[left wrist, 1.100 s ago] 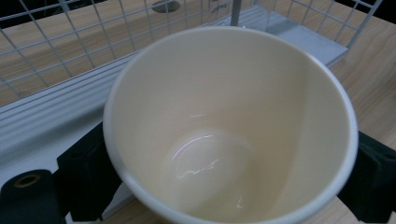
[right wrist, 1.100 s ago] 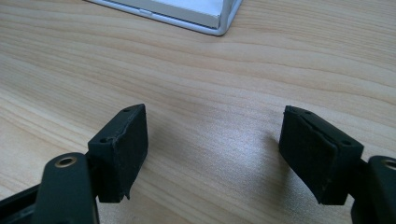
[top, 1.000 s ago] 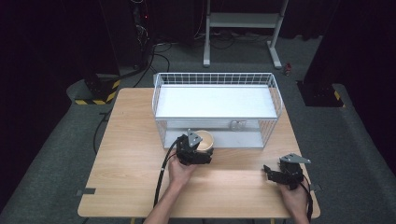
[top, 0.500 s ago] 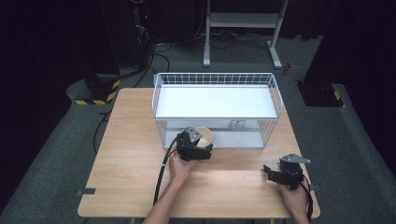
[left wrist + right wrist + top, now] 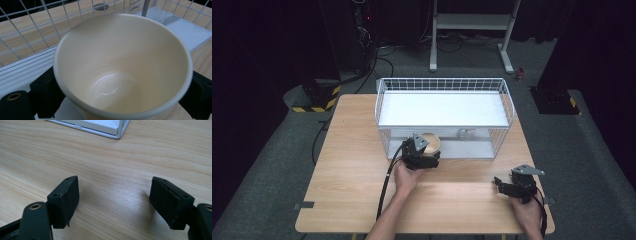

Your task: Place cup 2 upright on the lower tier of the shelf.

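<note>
The paper cup (image 5: 122, 67) looked light, thin-walled and easily crushed, so it wanted a gentle hold across its sides near the rim. The left gripper (image 5: 422, 155) was clamped on it at the wire basket's (image 5: 507, 107) front. The cup was empty. The right gripper (image 5: 120, 205) rested on the counter (image 5: 347, 165), fingers apart.

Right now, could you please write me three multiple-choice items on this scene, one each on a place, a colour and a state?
1. Where is the paper cup?
A. at the wire basket's near side
B. on the floor
C. at the table's left edge

2. What colour is the cup inside?
A. red
B. cream
C. blue

3. How is the right gripper?
A. shut on the cup
B. open, nothing between its jaws
C. shut on a cable

Key: 1 A, the high view shows it by the basket front; 2 B, the left gripper view looks into it; 3 B, bare wood lies between the jaws.
</note>
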A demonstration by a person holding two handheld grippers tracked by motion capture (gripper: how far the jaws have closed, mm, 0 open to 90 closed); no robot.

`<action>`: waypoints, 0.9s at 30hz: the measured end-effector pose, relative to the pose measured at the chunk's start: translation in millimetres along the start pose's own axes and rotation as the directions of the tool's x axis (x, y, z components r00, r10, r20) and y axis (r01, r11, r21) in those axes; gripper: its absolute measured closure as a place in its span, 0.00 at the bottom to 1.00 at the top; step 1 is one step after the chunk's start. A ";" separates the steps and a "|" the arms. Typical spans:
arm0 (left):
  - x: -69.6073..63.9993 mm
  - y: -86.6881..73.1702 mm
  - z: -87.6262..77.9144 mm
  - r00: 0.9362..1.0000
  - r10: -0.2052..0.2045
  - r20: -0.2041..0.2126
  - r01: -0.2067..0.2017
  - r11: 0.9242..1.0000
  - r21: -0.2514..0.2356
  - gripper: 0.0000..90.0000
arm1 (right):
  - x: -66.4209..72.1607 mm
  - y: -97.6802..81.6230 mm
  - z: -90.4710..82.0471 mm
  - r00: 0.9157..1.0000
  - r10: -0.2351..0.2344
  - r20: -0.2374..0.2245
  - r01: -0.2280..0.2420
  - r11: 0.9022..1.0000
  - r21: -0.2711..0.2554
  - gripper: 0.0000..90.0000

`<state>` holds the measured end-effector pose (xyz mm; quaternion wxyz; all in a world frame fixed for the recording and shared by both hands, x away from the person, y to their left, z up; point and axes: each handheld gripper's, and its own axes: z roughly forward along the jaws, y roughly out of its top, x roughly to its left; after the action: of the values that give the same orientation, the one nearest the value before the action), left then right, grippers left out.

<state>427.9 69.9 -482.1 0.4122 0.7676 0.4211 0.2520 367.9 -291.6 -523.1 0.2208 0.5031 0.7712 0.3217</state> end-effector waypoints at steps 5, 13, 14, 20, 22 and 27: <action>0.5 -0.1 3.8 1.000 -0.008 -0.014 0.008 1.000 -0.016 0.10 | 0.2 -0.1 -0.1 1.000 0.002 0.001 -0.002 1.000 0.000 0.27; -0.2 4.2 5.6 0.999 -0.013 -0.030 0.013 1.000 0.008 0.10 | 0.3 -0.1 -0.1 1.000 0.003 0.001 -0.003 1.000 0.000 0.27; -0.4 4.1 5.7 0.999 -0.012 -0.034 0.012 1.000 0.005 0.10 | 0.3 -0.1 -0.1 1.000 0.003 0.001 -0.003 1.000 0.000 0.27; -0.5 4.6 4.5 0.999 -0.014 -0.031 0.015 1.000 0.013 0.08 | 0.3 -0.1 -0.1 1.000 0.003 0.001 -0.003 1.000 0.000 0.27; 0.8 4.8 4.1 0.999 -0.026 -0.019 0.026 1.000 0.016 0.03 | 0.3 -0.1 -0.1 1.000 0.003 0.001 -0.003 1.000 0.000 0.27; 2.7 3.8 3.0 0.999 -0.037 -0.014 0.037 0.999 0.036 0.01 | 0.3 -0.1 -0.1 1.000 0.003 0.001 -0.003 1.000 0.000 0.27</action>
<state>433.1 69.9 -480.4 0.4002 0.7653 0.4423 0.2418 367.6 -291.4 -523.1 0.2209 0.5043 0.7704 0.3215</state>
